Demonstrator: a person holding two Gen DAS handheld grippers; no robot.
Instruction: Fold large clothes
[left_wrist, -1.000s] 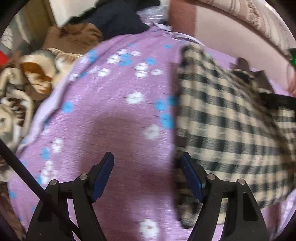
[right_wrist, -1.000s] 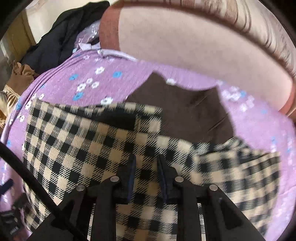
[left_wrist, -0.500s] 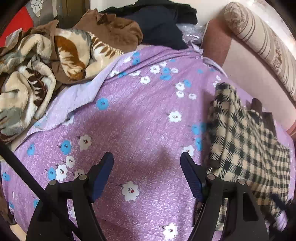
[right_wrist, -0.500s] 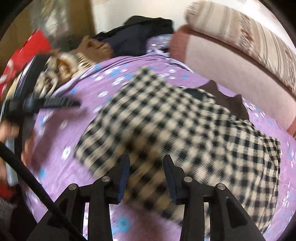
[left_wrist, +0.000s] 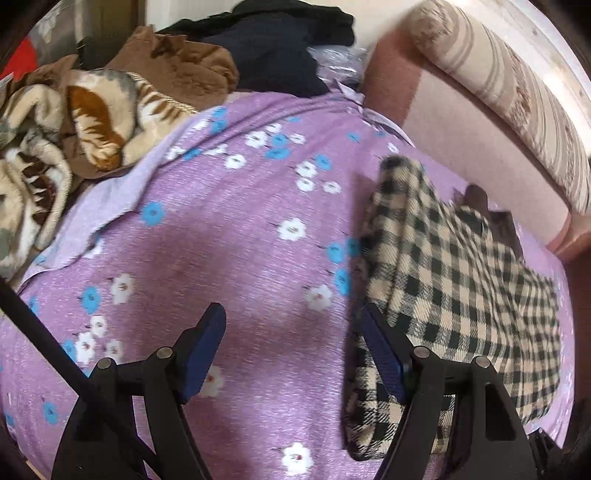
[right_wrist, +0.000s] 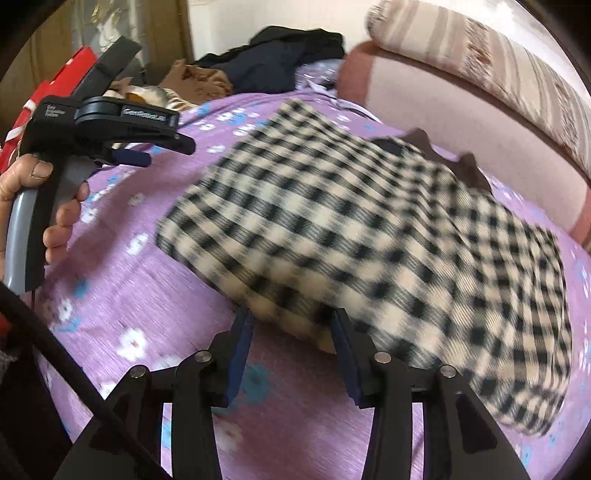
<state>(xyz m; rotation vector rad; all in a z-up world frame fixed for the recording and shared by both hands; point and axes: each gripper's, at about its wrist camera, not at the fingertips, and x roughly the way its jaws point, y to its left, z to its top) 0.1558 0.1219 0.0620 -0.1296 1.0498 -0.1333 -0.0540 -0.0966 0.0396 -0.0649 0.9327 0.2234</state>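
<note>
Here the left gripper (left_wrist: 291, 328) is hovering low over the purple flowered bedsheet (left_wrist: 229, 236), its fingers (left_wrist: 205, 347) spread wide and holding nothing; the right-hand finger is sitting just beside the near edge of the checked garment (left_wrist: 454, 280), though whether it is touching the cloth cannot be told. In the right wrist view that same left gripper (right_wrist: 147, 151) is showing at the left edge, gripped by the person's left hand (right_wrist: 51, 206) and pointing across the bed toward the garment. The right gripper (right_wrist: 291, 332) is reaching forward at the garment's near folded edge, its fingers (right_wrist: 240, 347) standing partly apart with the blurred hem of the checked garment (right_wrist: 369, 229) lying at their tips, not clamped. The garment is lying folded on the bedsheet (right_wrist: 140, 288), on the side nearer the pink headboard (right_wrist: 443, 110), with a brown lining (right_wrist: 472, 173) peeking out along its far edge. A patterned blanket (left_wrist: 74, 122) and dark clothes (left_wrist: 280, 55) are lying heaped at the far end of the bed.
</note>
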